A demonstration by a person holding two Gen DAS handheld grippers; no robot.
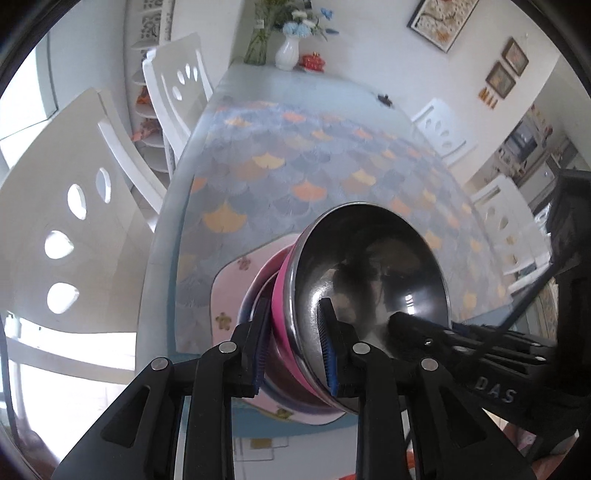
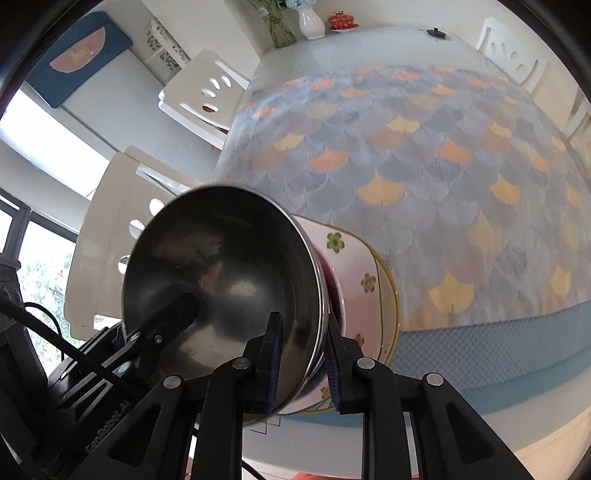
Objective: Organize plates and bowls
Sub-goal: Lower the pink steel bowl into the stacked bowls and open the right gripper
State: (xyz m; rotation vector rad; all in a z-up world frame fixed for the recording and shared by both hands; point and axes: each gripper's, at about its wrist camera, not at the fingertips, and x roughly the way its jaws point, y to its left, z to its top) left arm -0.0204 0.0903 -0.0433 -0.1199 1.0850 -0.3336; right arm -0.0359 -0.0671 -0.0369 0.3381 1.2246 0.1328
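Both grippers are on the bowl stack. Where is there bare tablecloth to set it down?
Free: the wide patterned tablecloth beyond the pink plate, up to the white vase and red dish at the far end. Crowded: the near edge, where left gripper and right gripper clamp the steel bowl.

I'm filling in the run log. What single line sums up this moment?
left gripper: shut on steel bowl rim | right gripper: shut on opposite rim | bowl: tilted over pink plate | support: table

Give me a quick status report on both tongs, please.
Left tongs, right tongs shut on steel bowl rim. Pink plate beneath. Nothing obstructing.
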